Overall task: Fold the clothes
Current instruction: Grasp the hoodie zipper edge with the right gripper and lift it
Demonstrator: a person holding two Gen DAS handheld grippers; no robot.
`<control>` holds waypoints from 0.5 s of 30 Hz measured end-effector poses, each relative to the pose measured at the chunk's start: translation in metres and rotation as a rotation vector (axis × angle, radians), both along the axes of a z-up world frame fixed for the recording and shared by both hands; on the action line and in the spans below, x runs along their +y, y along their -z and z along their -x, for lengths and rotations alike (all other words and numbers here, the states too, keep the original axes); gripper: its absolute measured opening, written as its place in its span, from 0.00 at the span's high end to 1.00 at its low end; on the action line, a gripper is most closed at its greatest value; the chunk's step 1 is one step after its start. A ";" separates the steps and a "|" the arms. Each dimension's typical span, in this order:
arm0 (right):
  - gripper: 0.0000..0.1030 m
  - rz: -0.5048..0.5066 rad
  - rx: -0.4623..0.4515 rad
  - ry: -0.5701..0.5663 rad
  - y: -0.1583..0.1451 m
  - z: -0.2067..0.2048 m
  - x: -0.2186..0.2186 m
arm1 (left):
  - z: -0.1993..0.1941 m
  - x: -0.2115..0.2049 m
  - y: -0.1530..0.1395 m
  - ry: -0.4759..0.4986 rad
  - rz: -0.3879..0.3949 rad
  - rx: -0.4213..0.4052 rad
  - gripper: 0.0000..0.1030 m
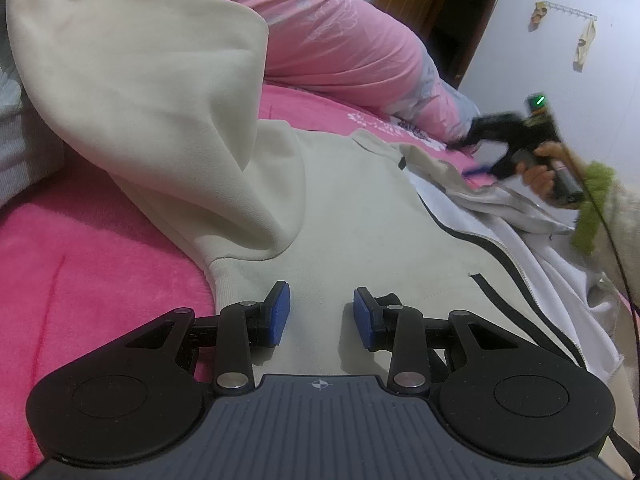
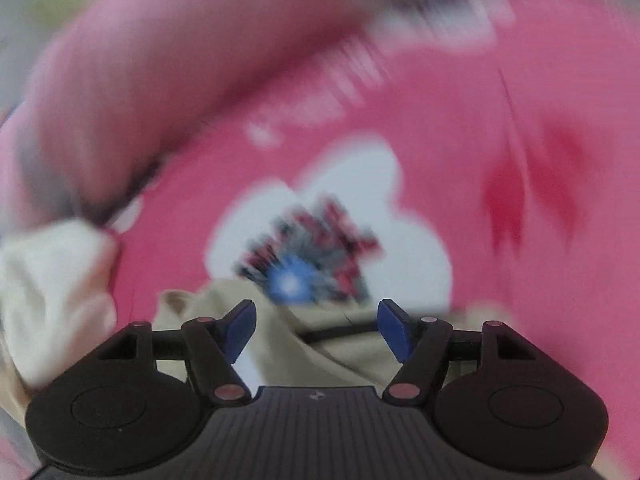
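Note:
A cream zip-up jacket (image 1: 360,216) lies spread on a pink blanket (image 1: 92,248), its white lining and black zipper (image 1: 492,252) showing on the right. A large cream fold (image 1: 140,92) of it rises at the upper left. My left gripper (image 1: 322,304) hovers over the jacket's hem, open, with nothing between its blue pads (image 1: 280,312). My right gripper (image 2: 316,316) is open above the cream fabric (image 2: 328,356); its view is heavily blurred. In the left wrist view the right gripper (image 1: 468,144) sits blurred near the jacket's far edge, held by a hand (image 1: 540,172).
A pink floral quilt (image 1: 340,40) is bunched behind the jacket. A dark doorway (image 1: 460,12) and a wall rack (image 1: 572,12) stand at the back right. A green fuzzy sleeve trim (image 1: 592,208) is at the right edge. The blanket shows a white flower print (image 2: 332,208).

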State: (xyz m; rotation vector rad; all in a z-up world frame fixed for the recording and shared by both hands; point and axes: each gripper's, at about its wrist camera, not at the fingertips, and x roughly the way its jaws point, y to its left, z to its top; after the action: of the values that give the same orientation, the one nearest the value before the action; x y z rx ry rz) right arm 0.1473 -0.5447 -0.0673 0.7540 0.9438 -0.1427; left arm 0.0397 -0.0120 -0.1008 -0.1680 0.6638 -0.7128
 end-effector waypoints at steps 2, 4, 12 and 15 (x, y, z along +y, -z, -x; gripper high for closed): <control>0.38 -0.061 -0.004 -0.008 0.011 -0.007 -0.002 | 0.000 0.000 0.000 0.000 0.003 0.002 0.66; 0.55 -0.121 -0.089 -0.085 0.009 -0.015 0.006 | -0.001 0.001 0.000 0.001 0.006 0.004 0.66; 0.91 0.078 -0.151 -0.190 -0.005 -0.025 0.058 | 0.001 0.001 0.000 0.001 0.007 0.004 0.66; 0.93 0.307 -0.255 -0.313 -0.029 -0.001 0.101 | 0.001 0.001 0.000 0.001 0.008 0.005 0.66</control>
State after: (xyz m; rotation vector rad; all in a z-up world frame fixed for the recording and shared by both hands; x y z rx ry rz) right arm 0.1485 -0.4437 -0.0386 0.3253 0.7627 0.0806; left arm 0.0389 -0.0110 -0.1011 -0.1766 0.6655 -0.7158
